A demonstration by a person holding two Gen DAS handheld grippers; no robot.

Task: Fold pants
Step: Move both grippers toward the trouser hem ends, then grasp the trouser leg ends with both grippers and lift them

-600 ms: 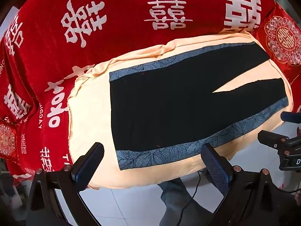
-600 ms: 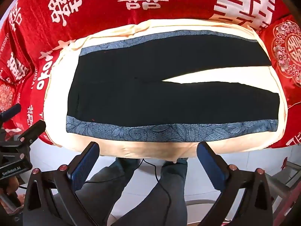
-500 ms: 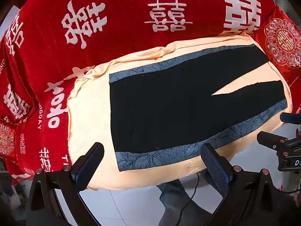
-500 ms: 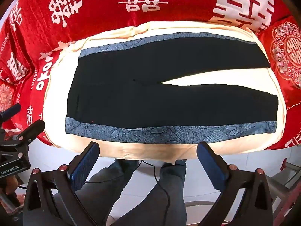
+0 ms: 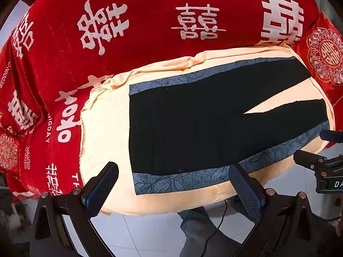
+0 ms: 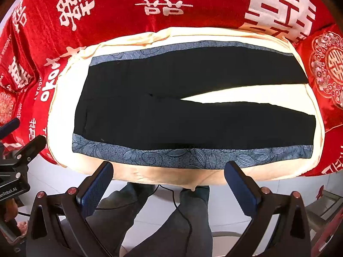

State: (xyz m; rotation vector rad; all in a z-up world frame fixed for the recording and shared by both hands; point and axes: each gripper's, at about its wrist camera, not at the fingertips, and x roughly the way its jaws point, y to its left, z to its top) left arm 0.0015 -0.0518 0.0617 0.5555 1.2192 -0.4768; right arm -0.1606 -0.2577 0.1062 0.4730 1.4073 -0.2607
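Observation:
Black pants (image 5: 193, 124) (image 6: 171, 107) with blue floral side bands lie flat and spread on a cream cushion (image 5: 103, 128) (image 6: 62, 111), waist at the left, two legs running right with a wedge gap between them. My left gripper (image 5: 173, 177) is open and empty, hovering over the near waist corner of the pants. My right gripper (image 6: 169, 173) is open and empty, just above the near blue band around mid-length.
A red blanket (image 5: 128, 21) with white characters covers the sofa behind and around the cushion. Red embroidered pillows (image 6: 330, 68) sit at the right. The person's legs (image 6: 171, 218) and a cable are on the white tiled floor below the cushion's front edge.
Both grippers have moved slightly forward and down toward the pants' near edge. The pants have not moved. Both grippers stay open.

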